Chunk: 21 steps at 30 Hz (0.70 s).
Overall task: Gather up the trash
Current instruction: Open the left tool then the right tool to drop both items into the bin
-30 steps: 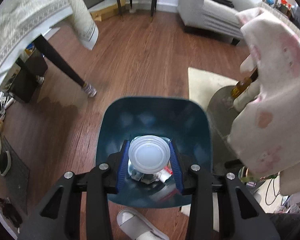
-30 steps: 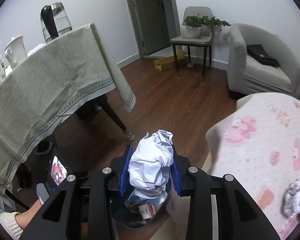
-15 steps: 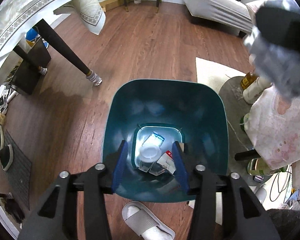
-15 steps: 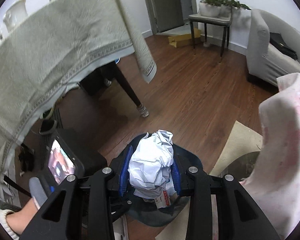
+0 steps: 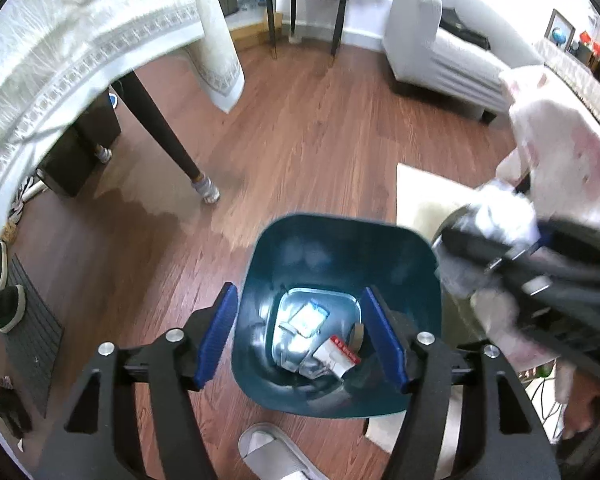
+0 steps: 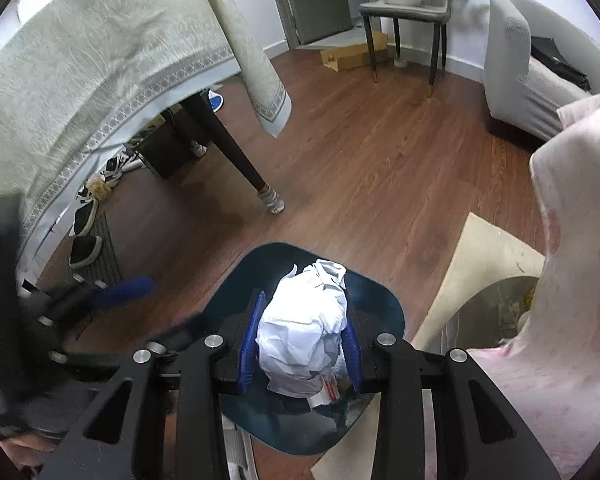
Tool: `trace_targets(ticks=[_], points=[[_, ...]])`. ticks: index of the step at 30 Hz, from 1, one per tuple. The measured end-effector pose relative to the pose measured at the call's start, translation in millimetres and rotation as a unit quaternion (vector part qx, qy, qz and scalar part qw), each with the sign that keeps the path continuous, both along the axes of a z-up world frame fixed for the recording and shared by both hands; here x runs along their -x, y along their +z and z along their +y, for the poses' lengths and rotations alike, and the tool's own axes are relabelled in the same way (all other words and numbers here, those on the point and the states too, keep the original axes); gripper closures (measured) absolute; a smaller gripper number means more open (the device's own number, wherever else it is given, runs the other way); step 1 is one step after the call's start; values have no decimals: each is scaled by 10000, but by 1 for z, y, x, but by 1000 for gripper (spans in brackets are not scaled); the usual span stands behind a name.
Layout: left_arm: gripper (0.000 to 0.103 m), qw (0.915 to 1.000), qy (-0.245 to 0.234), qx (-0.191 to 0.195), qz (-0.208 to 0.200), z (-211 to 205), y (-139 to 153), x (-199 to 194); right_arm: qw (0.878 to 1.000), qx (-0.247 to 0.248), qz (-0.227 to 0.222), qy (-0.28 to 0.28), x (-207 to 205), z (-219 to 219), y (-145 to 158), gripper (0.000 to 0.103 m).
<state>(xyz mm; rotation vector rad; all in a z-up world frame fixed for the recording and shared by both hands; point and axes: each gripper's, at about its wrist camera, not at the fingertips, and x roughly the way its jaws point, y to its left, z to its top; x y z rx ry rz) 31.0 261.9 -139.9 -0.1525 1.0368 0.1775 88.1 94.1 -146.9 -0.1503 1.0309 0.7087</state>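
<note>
A dark teal trash bin [image 5: 416,300] stands on the wood floor, with several pieces of trash [image 5: 324,344] at its bottom. My left gripper [image 5: 306,332] is open and empty, its blue pads spread above the bin. My right gripper [image 6: 300,340] is shut on a crumpled white paper ball [image 6: 304,336] and holds it over the bin [image 6: 384,308]. In the left wrist view the right gripper with the paper [image 5: 496,224] shows blurred at the bin's right rim.
A table with a pale green cloth [image 6: 80,80] and dark leg [image 6: 236,156] stands left. A pink-patterned cloth [image 6: 572,280] hangs right, over a beige rug [image 6: 476,260]. A slipper [image 5: 276,452] lies near the bin. A grey sofa [image 5: 444,52] and chair [image 6: 404,12] stand behind.
My left gripper let go of the white plastic lid, which dropped into the bin, and opened wider. My right gripper moved down over the bin with the paper ball.
</note>
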Motion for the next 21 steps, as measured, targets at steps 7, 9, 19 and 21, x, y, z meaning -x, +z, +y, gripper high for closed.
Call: trace_targets(ticks=[7, 9, 19, 21], points=[[33, 9990, -4, 16, -450, -1, 37, 5, 9998, 104, 172, -12, -1, 6, -22, 67], [33, 9981, -18, -64, -621, -2, 49, 8, 9997, 121, 203, 8, -1, 9, -26, 67], [50, 9927, -4, 15, -1206, 2, 91, 22, 9987, 254, 432, 105, 2, 31, -58, 67], [51, 9915, -23, 59, -1298, 1, 98, 24, 9979, 263, 563, 164, 3, 35, -66, 66]])
